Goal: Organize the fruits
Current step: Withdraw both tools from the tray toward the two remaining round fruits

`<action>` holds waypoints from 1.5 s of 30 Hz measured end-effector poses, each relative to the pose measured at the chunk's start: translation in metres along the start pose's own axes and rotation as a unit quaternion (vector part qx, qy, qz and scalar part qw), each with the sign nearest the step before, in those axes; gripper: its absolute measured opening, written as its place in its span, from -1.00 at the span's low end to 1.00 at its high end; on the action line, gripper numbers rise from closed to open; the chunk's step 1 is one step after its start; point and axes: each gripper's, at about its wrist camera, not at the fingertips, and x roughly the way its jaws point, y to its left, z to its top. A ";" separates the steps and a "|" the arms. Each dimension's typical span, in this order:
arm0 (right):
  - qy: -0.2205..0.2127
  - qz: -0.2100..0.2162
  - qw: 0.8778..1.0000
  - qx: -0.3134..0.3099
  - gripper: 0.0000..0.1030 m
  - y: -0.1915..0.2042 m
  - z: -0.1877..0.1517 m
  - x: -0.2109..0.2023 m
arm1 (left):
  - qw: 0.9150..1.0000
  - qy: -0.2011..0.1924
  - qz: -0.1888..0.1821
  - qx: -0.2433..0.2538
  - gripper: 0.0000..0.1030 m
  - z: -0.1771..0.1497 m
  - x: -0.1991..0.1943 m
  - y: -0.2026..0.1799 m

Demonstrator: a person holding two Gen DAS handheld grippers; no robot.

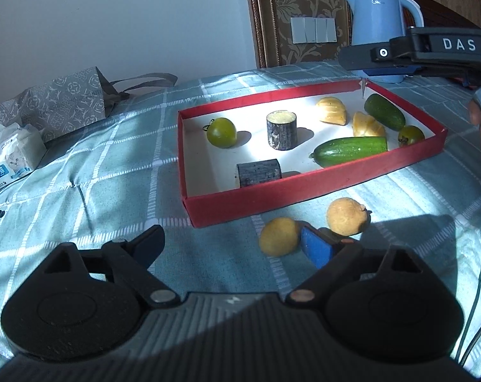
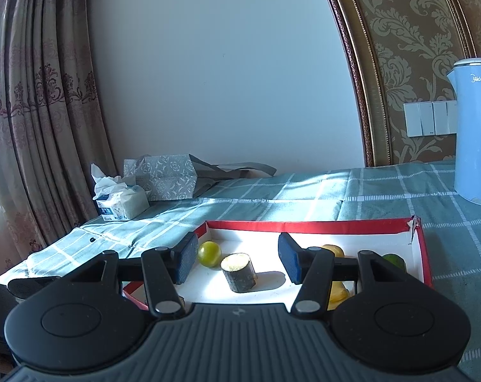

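the left gripper (image 1: 232,242) is low over the cloth (image 1: 113,165), with its fingers wide apart and nothing between them. its blue right pad (image 1: 316,248) is just beside a round yellow fruit (image 1: 279,236), and a second yellow fruit (image 1: 347,216) lies near it on the other side; both are on the cloth, outside the red tray (image 1: 272,195), close to its near wall. the right gripper (image 2: 237,262) hangs above the tray (image 2: 423,254), its fingers also apart and holding nothing. below it, between the pads in this view, a dark cut cylinder (image 2: 239,272) stands upright with a green tomato (image 2: 209,253) just beside it. inside the tray the left view shows also a second dark piece (image 1: 259,173) lying on its side, two yellow segments (image 1: 332,110), a cut cucumber (image 1: 350,149), a whole cucumber (image 1: 384,111) and another tomato (image 1: 410,136) near the far corner. behind the tray stands a blue kettle (image 1: 375,16). well apart, at the far edge of the cloth, are a tissue pack (image 1: 9,154) and a grey bag (image 1: 59,102).
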 end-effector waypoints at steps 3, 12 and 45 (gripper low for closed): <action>-0.001 -0.001 1.000 -0.009 0.06 0.002 0.000 0.000 | 1.000 -0.002 0.016 -0.004 0.77 -0.004 -0.007 0.003; 0.003 -0.003 1.000 -0.009 0.06 0.003 -0.002 0.003 | 1.000 -0.007 0.007 -0.022 0.78 0.004 -0.008 -0.004; 0.000 -0.011 0.999 -0.036 0.08 0.017 -0.009 -0.002 | 0.997 0.009 -0.046 -0.063 0.73 -0.014 -0.016 0.002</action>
